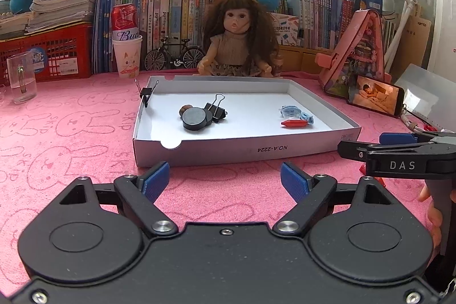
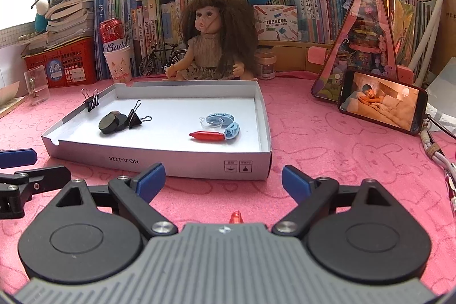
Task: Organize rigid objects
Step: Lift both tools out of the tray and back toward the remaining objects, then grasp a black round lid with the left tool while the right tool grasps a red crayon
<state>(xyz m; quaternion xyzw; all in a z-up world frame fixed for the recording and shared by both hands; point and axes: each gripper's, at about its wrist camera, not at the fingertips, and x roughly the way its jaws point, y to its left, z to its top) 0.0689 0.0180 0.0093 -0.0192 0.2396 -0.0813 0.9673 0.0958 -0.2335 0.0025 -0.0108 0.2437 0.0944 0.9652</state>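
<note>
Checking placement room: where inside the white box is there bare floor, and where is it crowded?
The white box is bare along its far wall and down the middle between the black discs and the red piece. Crowded: discs with binder clip left, blue parts right.

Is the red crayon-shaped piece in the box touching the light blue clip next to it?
Touching. In the right wrist view the red piece ends directly against the light blue clip, with no white floor of the box showing between them.
</note>
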